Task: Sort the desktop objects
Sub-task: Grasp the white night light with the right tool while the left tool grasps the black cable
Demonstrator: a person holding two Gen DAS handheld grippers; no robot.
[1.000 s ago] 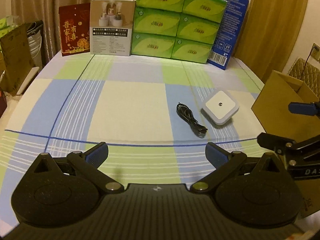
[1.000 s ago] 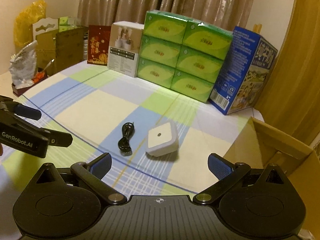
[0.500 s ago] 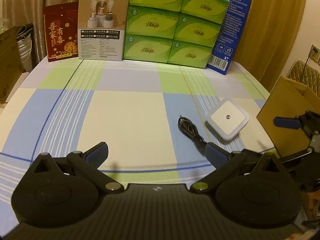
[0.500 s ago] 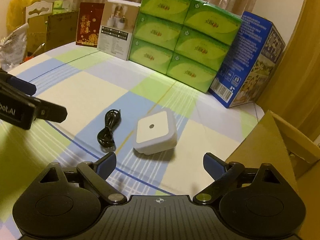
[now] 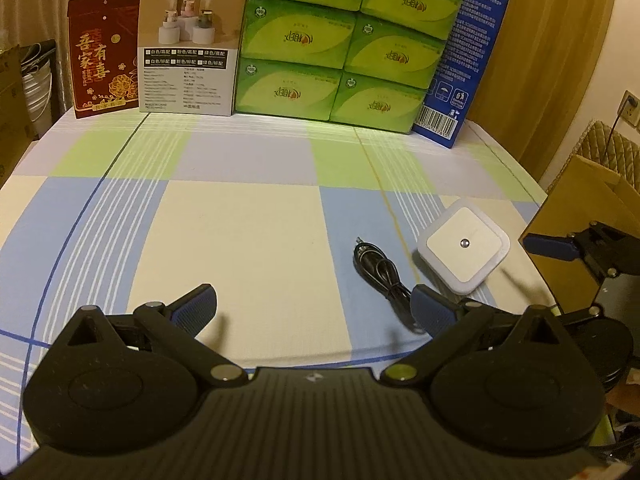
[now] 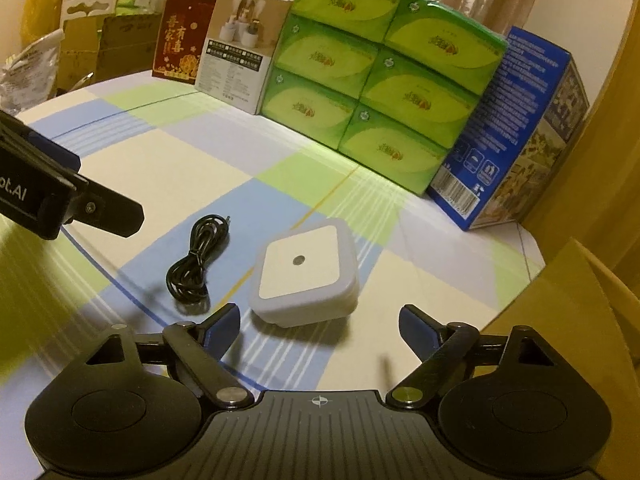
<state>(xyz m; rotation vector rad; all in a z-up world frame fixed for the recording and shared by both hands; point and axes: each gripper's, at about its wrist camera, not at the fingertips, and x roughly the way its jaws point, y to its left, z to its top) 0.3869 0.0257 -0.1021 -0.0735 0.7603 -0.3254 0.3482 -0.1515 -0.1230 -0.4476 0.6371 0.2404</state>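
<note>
1. Two loose items lie on the checked table (image 5: 240, 240); a cardboard box (image 6: 580, 320) stands open at its right edge. Backdrop: stacked green tissue packs (image 5: 344, 40), blue carton (image 6: 516, 128), white product box (image 5: 192, 48), red pouch (image 5: 102, 56).
2. White square night light (image 6: 306, 276): flat on the cloth, small sensor dot on top, just ahead of the right tool (image 6: 320, 326). Judged light, rigid, smooth plastic; likely slippery on the rounded corners, so take it across two opposite flat sides.
3. Black cable (image 6: 198, 260): coiled and tied, just left of the light, not touching it. Judged soft and limp; pinch at the tied middle so the loops do not spill.
4. Right tool: jaws wide apart, empty, hovering low and roughly centred on the light. Left tool (image 5: 314, 308): jaws wide apart, empty, cable near its right finger.
5. View differences: right camera shows the light's thick side wall and clutter beyond the table's left edge; left camera shows a wall socket (image 5: 630, 104) and the right tool's fingertip (image 5: 550, 245) against the box.
</note>
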